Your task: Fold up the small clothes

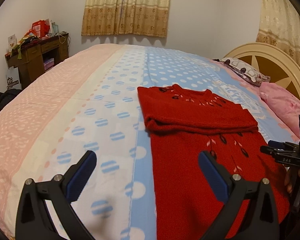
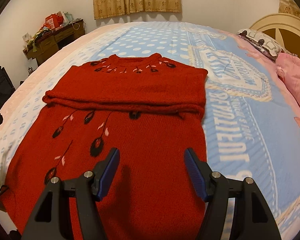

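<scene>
A red knitted sweater (image 1: 200, 120) with black and pink leaf embroidery lies flat on the bed; it also shows in the right wrist view (image 2: 130, 120). Its sleeves are folded across the chest, forming a thick band below the neckline. My left gripper (image 1: 148, 160) is open and empty, above the sweater's left edge near the hem. My right gripper (image 2: 152, 156) is open and empty, above the sweater's lower right part. The right gripper's body shows at the right edge of the left wrist view (image 1: 290, 154).
The bed has a blue, white and pink dotted blanket (image 1: 110, 100). Pink and patterned pillows (image 1: 280, 100) lie by the cream headboard (image 1: 270, 64) on the right. A cluttered wooden desk (image 1: 36, 52) stands at the far left wall. Curtains (image 1: 128, 8) hang behind.
</scene>
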The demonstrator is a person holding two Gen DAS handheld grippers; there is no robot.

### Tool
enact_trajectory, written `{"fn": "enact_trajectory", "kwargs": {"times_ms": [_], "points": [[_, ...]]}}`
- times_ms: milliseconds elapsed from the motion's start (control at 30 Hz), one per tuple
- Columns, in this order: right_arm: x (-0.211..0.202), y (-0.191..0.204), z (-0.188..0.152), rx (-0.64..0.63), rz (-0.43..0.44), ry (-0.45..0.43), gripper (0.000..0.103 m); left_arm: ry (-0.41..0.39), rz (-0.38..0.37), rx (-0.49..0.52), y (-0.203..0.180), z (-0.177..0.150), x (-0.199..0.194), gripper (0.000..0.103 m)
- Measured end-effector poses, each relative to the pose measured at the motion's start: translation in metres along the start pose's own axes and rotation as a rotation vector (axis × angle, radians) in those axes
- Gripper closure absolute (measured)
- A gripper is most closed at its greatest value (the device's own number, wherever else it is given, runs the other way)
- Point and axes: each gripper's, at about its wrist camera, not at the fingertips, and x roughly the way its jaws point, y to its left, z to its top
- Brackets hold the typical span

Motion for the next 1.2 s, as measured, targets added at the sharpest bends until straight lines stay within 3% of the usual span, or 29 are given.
{"fn": "enact_trajectory", "kwargs": {"times_ms": [433, 1200], "points": [[-0.026, 0.008, -0.032, 0.006, 0.008, -0.009, 0.035, -0.035, 0.005, 0.001, 0.003, -0.022, -0.039, 0.0], [-0.068, 0.039, -0.083, -0.094, 0.021, 0.018, 0.035, 0.055, -0.035, 0.041, -0.011, -0.075, -0.048, 0.0]]}}
